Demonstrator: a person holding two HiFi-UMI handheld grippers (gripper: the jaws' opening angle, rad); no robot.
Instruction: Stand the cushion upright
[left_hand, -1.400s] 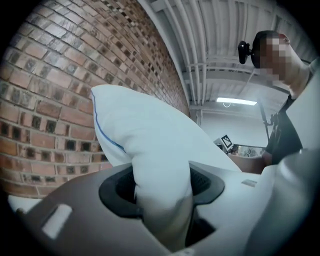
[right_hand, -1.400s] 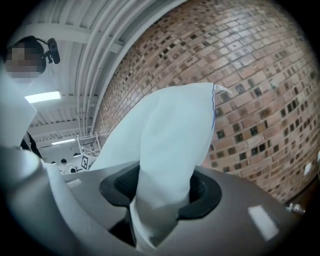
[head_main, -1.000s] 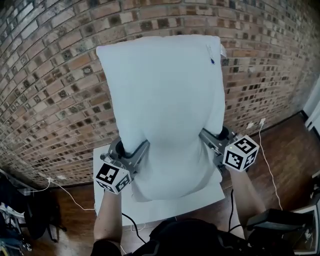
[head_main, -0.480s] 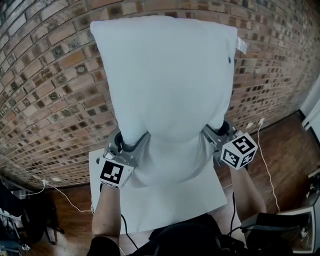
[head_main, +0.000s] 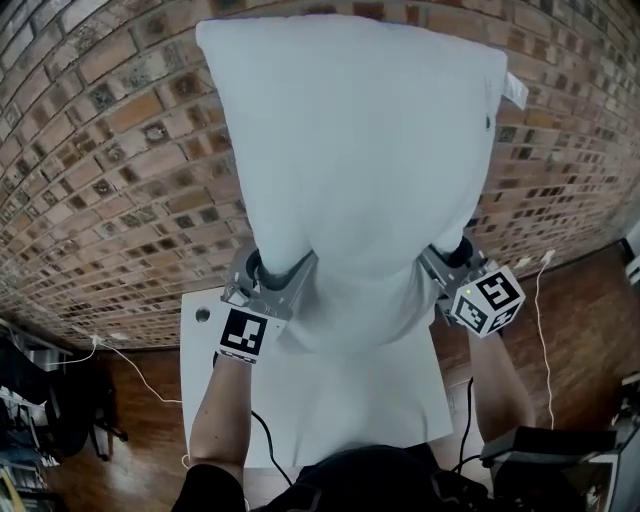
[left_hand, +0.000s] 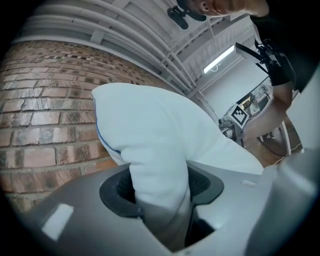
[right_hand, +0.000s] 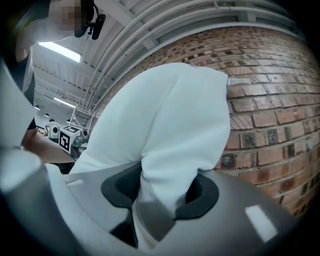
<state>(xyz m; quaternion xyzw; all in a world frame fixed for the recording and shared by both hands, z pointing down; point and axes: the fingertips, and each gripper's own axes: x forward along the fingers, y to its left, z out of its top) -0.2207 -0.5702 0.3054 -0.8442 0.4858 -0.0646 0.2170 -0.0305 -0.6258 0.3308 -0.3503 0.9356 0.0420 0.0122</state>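
Cushion (head_main: 350, 160) is hanging roughly upright above the tabletop (head_main: 330, 400), long side running up, w/ its top corners rising well above the tabletop in front of the brick wall (head_main: 110, 170). Can't tell if its bottom edge is touching the tabletop or floating just over it.

Left tongs (left_hand: 161, 189) are pinching a bunched fold at the cushion's lower left edge. Right tongs (right_hand: 161, 192) are doing the same on the lower right. Fabric is bulging btw both sets of pads.

Risks, imo:
- Both grips are sitting low, so most of the filling is riding above them. The top is prob going to flop fwd or sideways once it's set on the tabletop w/o the wall backing it.
- A soft fold could be creeping out of a pad.
- The tabletop is looking narrow, so a bottom edge landing off-centre risks sliding off it.

Containers: none showing on or around the tabletop.
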